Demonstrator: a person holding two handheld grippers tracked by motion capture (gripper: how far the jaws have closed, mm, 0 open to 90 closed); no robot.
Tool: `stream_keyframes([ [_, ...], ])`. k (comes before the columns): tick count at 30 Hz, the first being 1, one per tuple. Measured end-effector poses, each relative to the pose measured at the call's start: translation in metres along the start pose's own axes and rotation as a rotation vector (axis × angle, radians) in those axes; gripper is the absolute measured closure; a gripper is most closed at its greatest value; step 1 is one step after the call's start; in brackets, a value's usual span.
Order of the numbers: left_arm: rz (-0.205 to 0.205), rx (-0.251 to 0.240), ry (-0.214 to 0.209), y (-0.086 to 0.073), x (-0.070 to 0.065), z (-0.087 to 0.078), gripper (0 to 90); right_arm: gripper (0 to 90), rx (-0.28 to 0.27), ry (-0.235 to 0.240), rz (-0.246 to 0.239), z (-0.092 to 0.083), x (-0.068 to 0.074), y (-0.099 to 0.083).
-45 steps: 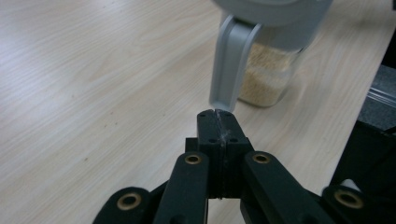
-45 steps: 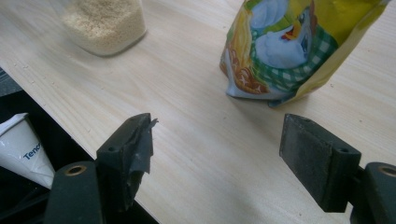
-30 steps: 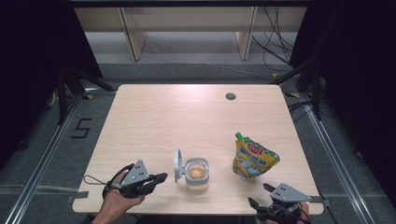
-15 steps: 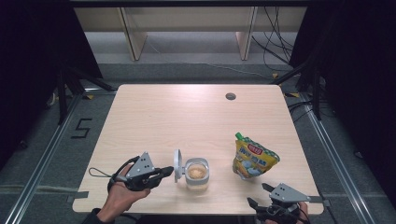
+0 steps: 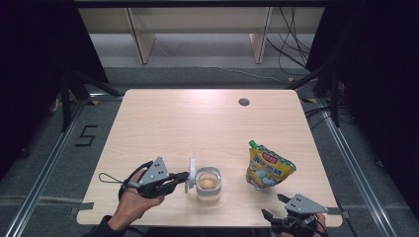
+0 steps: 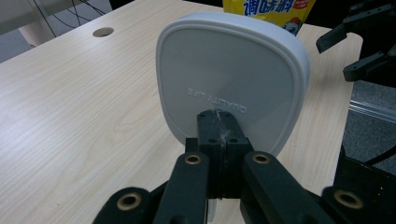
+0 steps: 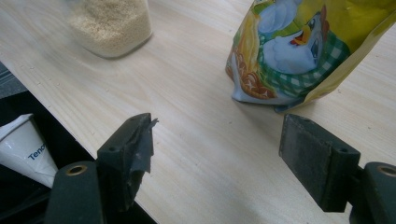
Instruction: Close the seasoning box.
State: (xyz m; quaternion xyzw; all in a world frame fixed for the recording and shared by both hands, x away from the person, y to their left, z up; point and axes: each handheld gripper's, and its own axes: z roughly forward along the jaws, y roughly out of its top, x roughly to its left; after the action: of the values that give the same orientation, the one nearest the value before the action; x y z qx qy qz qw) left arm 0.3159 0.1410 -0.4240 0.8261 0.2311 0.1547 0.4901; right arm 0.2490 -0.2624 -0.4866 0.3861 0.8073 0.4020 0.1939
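Pale wood surface (image 5: 197, 123), dark floor around it, a "5" taped on the floor (image 5: 87, 135) to the left, round cable hole (image 5: 243, 102) at the far right of the surface.

Readable text: white lid (image 6: 233, 79) has "QUALITY LIFE" embossed on it, upside down in my left tool view. Yellow pouch (image 5: 268, 168) carries red-and-white Chinese lettering near its top, which I can't read; my right tool view shows a cartoon chicken in a green checked apron on it. White paper cone at the near edge of that view reads "Teno…", rest cut off.

Containers: clear jar (image 5: 208, 183) at near centre, open on top, part-filled with pale tan grains. Pouch stands upright to its right, well apart, green spout at the top.

Left tool (image 5: 184, 176) lies roughly level, pointing right, my left hand (image 5: 133, 200) under it. Jaws pinched narrow on the lid's lower edge; lid held upright on edge just beside the jar's left side. Contact with the jar I can't tell.

Right tool (image 5: 272, 207) sits at the near right edge of the surface, jaws wide with nothing between them, pointing towards the pouch just beyond.
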Motion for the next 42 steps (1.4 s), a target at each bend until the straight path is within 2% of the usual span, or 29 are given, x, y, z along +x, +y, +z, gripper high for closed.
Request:
stream_keyframes([
  [2,-0.005,-0.003,-0.011,0.002,-0.002,0.003,88.9,27.1,0.001,0.001,0.000,0.000,0.000,0.000],
  [6,0.028,0.010,-0.011,0.005,-0.003,0.007,88.9,27.1,0.001,0.002,0.000,0.000,0.000,0.000],
  [7,0.008,0.005,-0.014,0.004,-0.004,0.008,88.9,27.1,0.000,0.001,-0.001,0.000,0.000,0.000],
  [8,0.018,0.010,-0.011,0.004,-0.003,0.008,88.9,27.1,0.000,0.001,-0.001,0.000,0.000,0.000],
  [9,0.002,0.005,-0.010,0.004,-0.004,0.008,88.9,27.1,0.000,0.003,0.002,0.000,0.000,0.000],
  [11,0.016,0.003,-0.011,0.004,-0.002,0.007,88.8,27.1,0.002,0.001,-0.001,0.000,0.000,0.000],
  [13,0.002,-0.004,-0.012,0.004,-0.001,0.006,88.7,27.1,0.001,0.002,0.002,0.000,0.000,0.000],
  [14,0.018,0.001,-0.008,0.005,0.000,0.004,88.5,27.1,0.008,0.012,0.013,0.000,0.000,0.000],
  [15,-0.009,-0.006,-0.005,0.004,-0.001,0.004,88.3,27.1,0.009,0.016,0.016,0.000,0.001,0.000],
  [17,0.015,-0.007,-0.023,0.003,0.002,0.003,87.0,27.1,0.005,0.008,0.007,0.001,0.000,0.000],
  [18,-0.030,-0.014,-0.018,0.002,0.000,0.003,86.7,27.1,0.002,0.002,0.002,0.000,0.000,0.000],
  [19,-0.008,-0.005,-0.014,0.002,0.001,0.001,86.4,27.1,0.001,0.004,0.003,0.001,0.000,0.000],
  [23,-0.020,-0.014,-0.016,0.000,0.001,0.000,85.9,27.1,0.002,0.002,0.001,0.001,0.000,0.000],
  [24,-0.035,-0.015,-0.016,-0.001,0.000,0.000,85.9,27.1,0.011,0.015,0.015,0.001,0.001,0.000],
  [25,-0.016,-0.011,-0.013,-0.001,0.002,-0.001,85.9,27.1,0.005,0.006,-0.006,0.001,0.000,0.000],
  [26,-0.015,-0.003,-0.010,-0.001,0.002,-0.002,86.0,27.1,0.012,0.015,0.002,0.001,0.000,0.000],
  [27,-0.021,-0.010,-0.010,-0.002,0.002,-0.003,86.0,27.1,0.004,0.002,-0.006,0.001,0.000,0.000],
  [28,-0.020,-0.011,-0.010,-0.002,0.002,-0.003,86.0,27.1,0.011,0.000,0.016,0.000,0.001,0.000],
  [29,-0.036,-0.012,-0.008,-0.004,0.001,-0.004,86.0,27.1,0.014,0.001,0.023,0.000,0.002,0.000],
  [30,-0.019,-0.012,-0.017,-0.005,0.003,-0.005,85.9,27.1,0.014,0.001,0.023,0.000,0.002,0.000],
  [32,-0.041,-0.011,-0.006,-0.007,0.002,-0.007,85.8,27.1,0.012,0.000,0.018,0.000,0.001,0.000],
  [33,-0.026,-0.010,-0.011,-0.009,0.003,-0.008,85.7,27.1,0.012,-0.001,0.017,0.000,0.001,0.000],
  [34,-0.048,-0.018,-0.010,-0.010,0.003,-0.009,85.3,27.1,0.012,0.001,0.020,0.000,0.001,-0.001],
  [36,-0.049,-0.010,-0.008,-0.013,0.004,-0.012,84.8,27.1,0.009,-0.002,0.010,0.000,0.001,0.000],
  [37,-0.065,-0.019,-0.014,-0.015,0.005,-0.013,84.7,27.1,0.006,-0.003,0.000,0.001,0.000,0.000],
  [40,-0.051,-0.021,-0.004,-0.016,0.007,-0.018,83.7,27.1,0.009,0.000,0.002,0.001,0.000,0.000],
  [41,-0.068,-0.024,-0.003,-0.017,0.006,-0.019,83.3,27.1,0.009,0.001,0.002,0.001,0.000,0.000],
  [42,-0.061,-0.021,-0.002,-0.017,0.006,-0.021,82.8,27.1,0.011,0.000,0.005,0.001,0.001,0.000],
])
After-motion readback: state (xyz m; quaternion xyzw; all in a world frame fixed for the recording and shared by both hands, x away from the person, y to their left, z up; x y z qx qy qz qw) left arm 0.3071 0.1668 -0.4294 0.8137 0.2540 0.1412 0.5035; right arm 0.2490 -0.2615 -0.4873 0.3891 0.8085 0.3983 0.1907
